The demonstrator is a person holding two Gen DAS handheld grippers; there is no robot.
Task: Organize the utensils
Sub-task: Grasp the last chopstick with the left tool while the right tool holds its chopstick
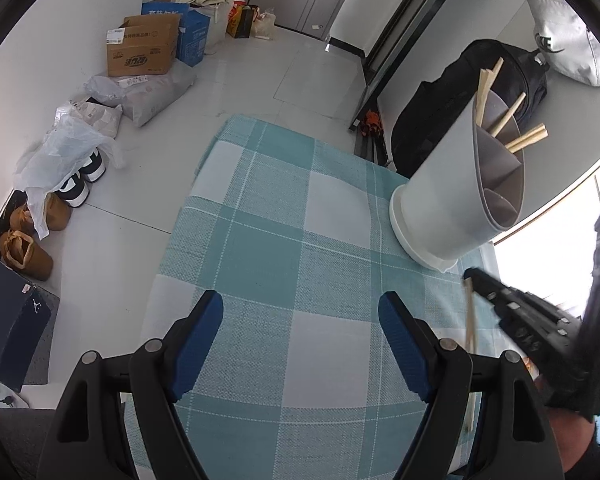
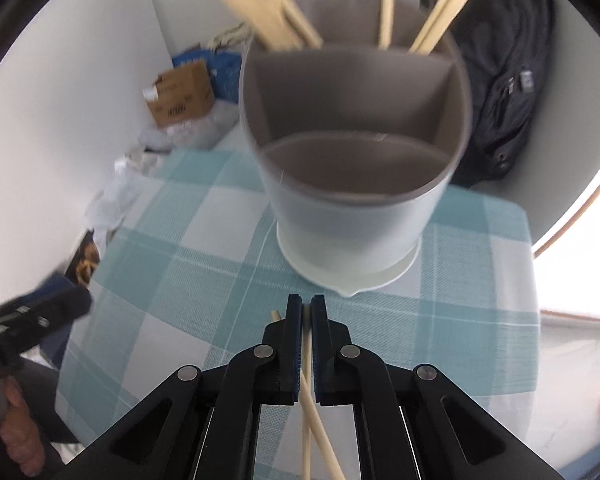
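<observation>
1. the left gripper (image 1: 300, 344) hangs with its jaws spread wide and nothing between them, over bare checked tablecloth (image 1: 260, 240).
2. the right gripper (image 2: 306, 312) is clamped on a pair of chopsticks (image 2: 306, 360), which cross just behind its fingertips.
3. the divided utensil holder (image 2: 352, 168) stands just beyond the right gripper, near the table's far right corner; more chopsticks (image 2: 272, 12) lean in its far compartments, and the near compartment shows no contents.
4. a black backpack (image 2: 504, 80) sits past the far edge.
5. left of the holder, the cloth lies open up to the table's left edge.
</observation>
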